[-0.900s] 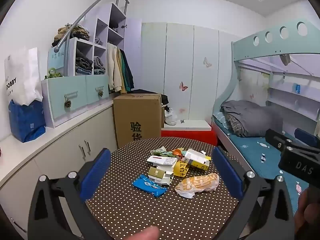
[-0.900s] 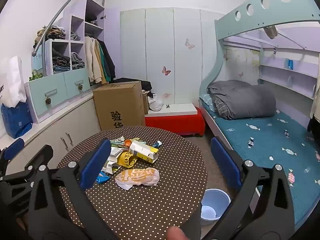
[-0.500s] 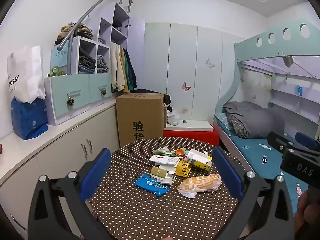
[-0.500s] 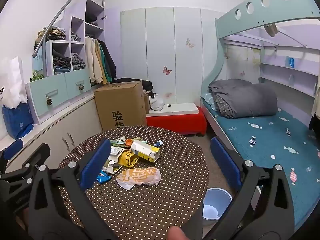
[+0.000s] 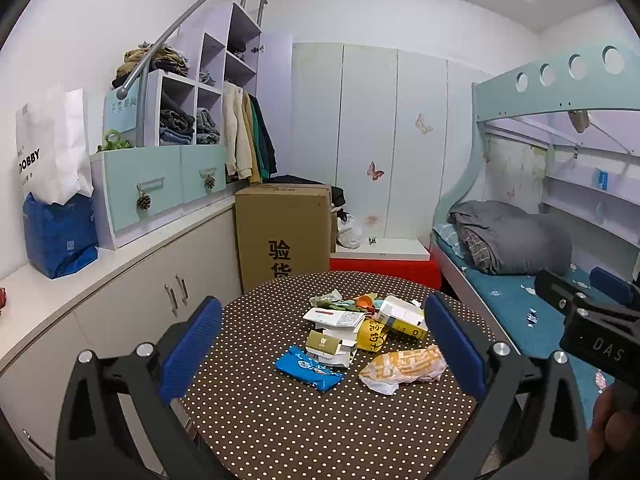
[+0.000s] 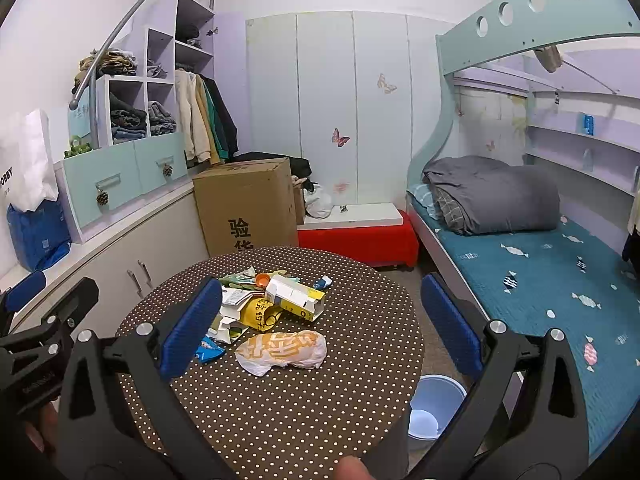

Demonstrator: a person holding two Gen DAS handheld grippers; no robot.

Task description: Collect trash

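A pile of trash lies on the round brown polka-dot table (image 5: 304, 432): a blue wrapper (image 5: 308, 368), an orange-and-white plastic bag (image 5: 404, 364), a yellow-and-white carton (image 5: 402, 316), a yellow packet (image 5: 372, 334) and white paper boxes (image 5: 334, 332). The bag (image 6: 282, 352) and carton (image 6: 294, 298) also show in the right wrist view. My left gripper (image 5: 322, 354) is open and empty, held above the near side of the table. My right gripper (image 6: 320, 336) is open and empty, over the table's right part. A light blue bin (image 6: 434, 406) stands on the floor right of the table.
A cardboard box (image 5: 282, 232) stands behind the table. White cabinets (image 5: 132, 304) run along the left wall. A bunk bed (image 6: 532, 264) with a grey duvet is on the right. A red bench (image 6: 356, 240) sits at the back.
Both grippers have drifted slightly; the view has shifted a little, with the trash pile sitting slightly lower right in the left view. Nothing on the table has moved.
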